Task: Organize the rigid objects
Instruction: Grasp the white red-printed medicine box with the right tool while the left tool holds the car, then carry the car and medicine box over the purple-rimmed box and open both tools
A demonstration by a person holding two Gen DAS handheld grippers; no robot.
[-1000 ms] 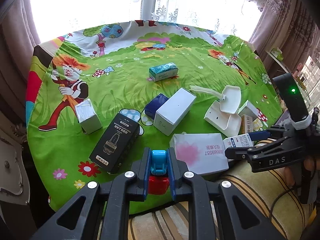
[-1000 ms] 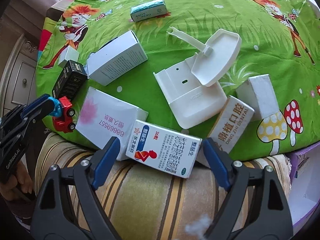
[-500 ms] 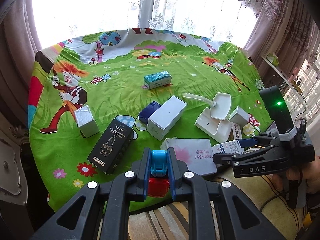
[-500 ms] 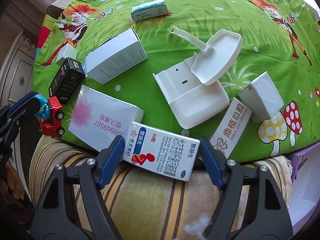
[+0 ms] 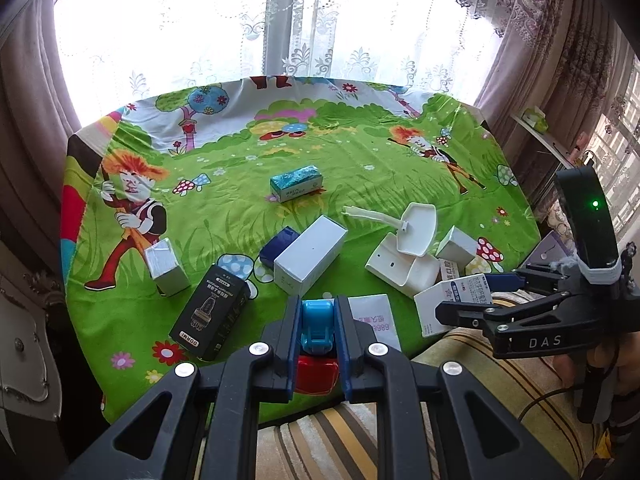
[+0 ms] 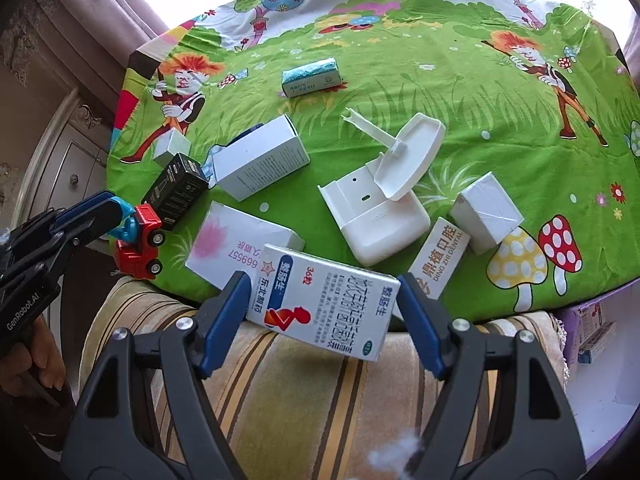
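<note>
At lower centre, the left gripper [image 5: 317, 330] clamps a red-and-blue toy truck [image 5: 317, 320]; the right gripper [image 6: 322, 310] grips a white medicine box [image 6: 322, 302] above the green tablecloth [image 6: 460, 92].

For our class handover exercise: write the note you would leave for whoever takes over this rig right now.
Left gripper: shut on the red and blue toy truck, lifted at the table's near edge.
Right gripper: shut on the medicine box, raised off the green tablecloth.
On the cloth, scattered: black box, long white box, pink-flower box, white plastic holder, dental box, teal box, two small white boxes.
Done: two items picked up. Left: place both, then sort the rest.
</note>
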